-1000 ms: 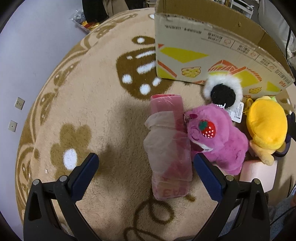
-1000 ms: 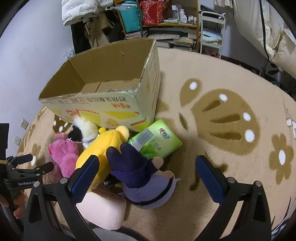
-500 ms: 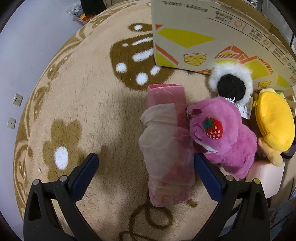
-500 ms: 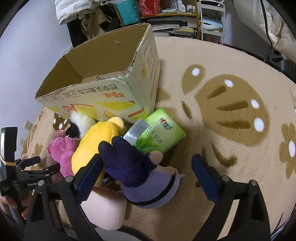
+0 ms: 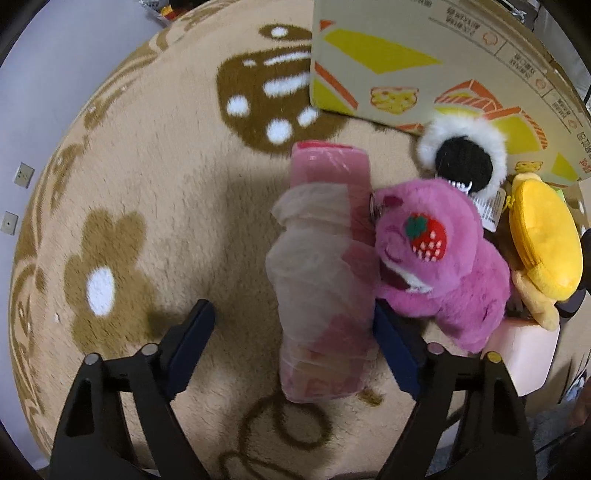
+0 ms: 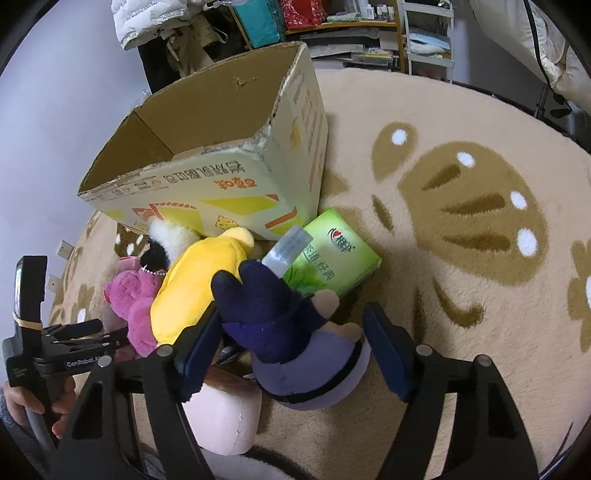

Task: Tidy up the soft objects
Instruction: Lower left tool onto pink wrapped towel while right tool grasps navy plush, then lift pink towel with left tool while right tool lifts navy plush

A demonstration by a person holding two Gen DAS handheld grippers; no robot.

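My left gripper (image 5: 291, 328) is open and straddles a pink tissue pack in clear wrap (image 5: 325, 266) lying on the rug. Its right finger touches the pack beside a pink plush with a strawberry (image 5: 436, 258). A black-and-white fluffy plush (image 5: 463, 158) and a yellow plush (image 5: 543, 251) lie beside it. My right gripper (image 6: 291, 343) is open around a navy and purple plush (image 6: 295, 339). A green tissue pack (image 6: 332, 258), the yellow plush (image 6: 199, 284) and a pale pink cushion (image 6: 221, 421) lie around it. An open cardboard box (image 6: 221, 177) stands behind the pile.
Everything lies on a beige round rug with brown patterns (image 6: 461, 229). Shelves and clutter (image 6: 332, 33) stand beyond the rug. The left gripper and the hand holding it show at the lower left of the right wrist view (image 6: 48, 354). The box wall (image 5: 424, 62) rises at the upper right of the left wrist view.
Both grippers have moved forward and down. The left now straddles the pink tissue pack; the right now surrounds the navy plush, and its jaws have narrowed a little.
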